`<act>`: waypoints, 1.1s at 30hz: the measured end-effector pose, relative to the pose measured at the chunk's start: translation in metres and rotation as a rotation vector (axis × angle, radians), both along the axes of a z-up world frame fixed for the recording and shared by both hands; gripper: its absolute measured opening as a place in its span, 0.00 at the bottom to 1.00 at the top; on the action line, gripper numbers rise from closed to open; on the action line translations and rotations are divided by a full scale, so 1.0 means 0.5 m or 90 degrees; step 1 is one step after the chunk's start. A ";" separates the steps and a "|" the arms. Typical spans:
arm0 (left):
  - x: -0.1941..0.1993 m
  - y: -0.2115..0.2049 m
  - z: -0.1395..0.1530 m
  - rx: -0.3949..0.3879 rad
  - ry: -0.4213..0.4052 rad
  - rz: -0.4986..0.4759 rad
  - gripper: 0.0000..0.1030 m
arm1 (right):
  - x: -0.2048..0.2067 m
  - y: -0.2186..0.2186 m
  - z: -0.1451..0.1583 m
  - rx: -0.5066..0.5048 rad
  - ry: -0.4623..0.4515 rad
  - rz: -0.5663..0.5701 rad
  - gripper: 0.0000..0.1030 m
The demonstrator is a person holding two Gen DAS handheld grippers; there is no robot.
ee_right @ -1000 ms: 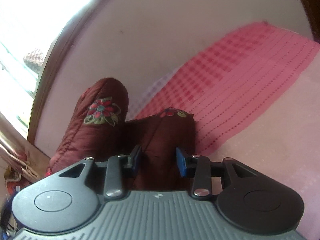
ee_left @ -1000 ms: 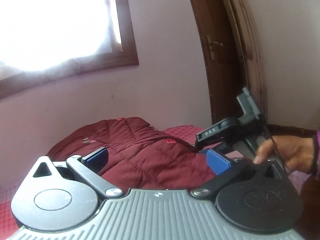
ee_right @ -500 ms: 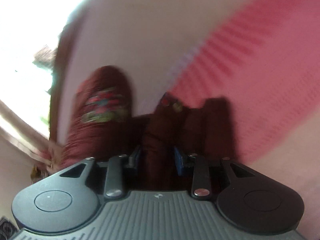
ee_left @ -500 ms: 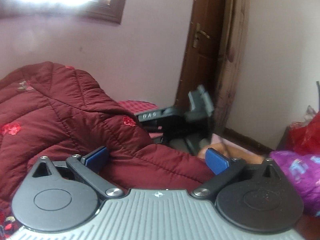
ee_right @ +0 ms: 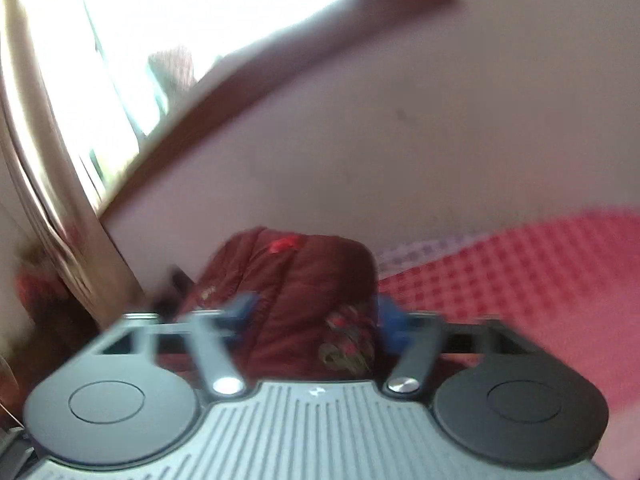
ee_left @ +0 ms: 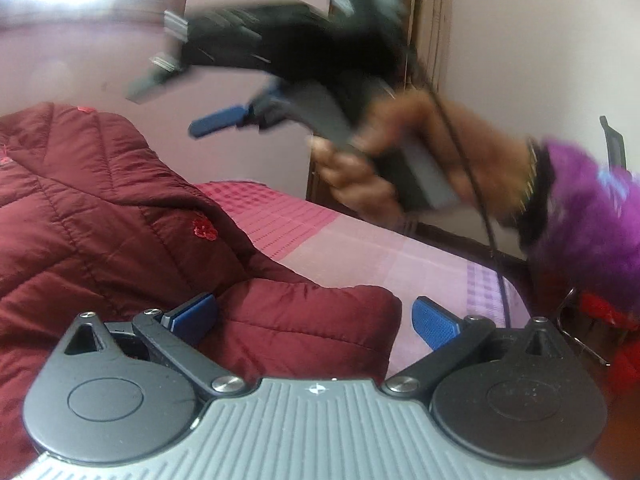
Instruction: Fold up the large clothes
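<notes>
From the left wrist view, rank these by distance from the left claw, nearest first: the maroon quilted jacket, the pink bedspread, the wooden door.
1. Maroon quilted jacket: a fold lies between the open left claw fingers.
2. Pink bedspread: just past the jacket, centre-right.
3. Wooden door: far wall, upper right.

**Two wrist cameras, low over the bed**

Left wrist view: mounted just behind the left hand-held gripper (ee_left: pixel 314 316), looking forward and slightly down along its fingers, very near the maroon quilted jacket (ee_left: pixel 100 216) on the bed (ee_left: pixel 360 248). Faces a pale wall and a brown door frame (ee_left: pixel 424 20); also catches the right hand-held gripper (ee_left: pixel 192 92) raised ahead, blurred.

Right wrist view: placed behind its own fingers too, rolled so that the window (ee_right: pixel 168 32) appears tilted, quite blurred, close above the jacket (ee_right: pixel 304 288).

Shared between both views: the jacket, the pink checked bed cover (ee_right: pixel 520 280), the pale wall.
</notes>
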State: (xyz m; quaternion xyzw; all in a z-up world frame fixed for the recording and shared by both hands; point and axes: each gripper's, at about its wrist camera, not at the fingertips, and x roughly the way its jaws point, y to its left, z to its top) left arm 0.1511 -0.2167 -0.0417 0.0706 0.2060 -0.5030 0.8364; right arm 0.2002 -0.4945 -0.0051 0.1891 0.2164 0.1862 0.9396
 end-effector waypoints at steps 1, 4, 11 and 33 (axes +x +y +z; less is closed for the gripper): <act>0.000 0.000 -0.002 0.000 -0.001 0.000 0.99 | 0.014 0.025 0.016 -0.044 -0.001 -0.010 0.99; 0.003 0.000 -0.005 -0.004 -0.003 -0.002 0.99 | 0.068 0.069 0.023 -0.114 0.039 -0.014 0.99; -0.002 0.013 -0.009 -0.022 -0.012 -0.005 0.99 | 0.073 0.099 -0.024 -0.155 0.018 0.050 0.39; -0.009 0.046 -0.037 -0.069 -0.027 0.063 1.00 | -0.013 -0.045 -0.244 0.057 0.072 -0.068 0.59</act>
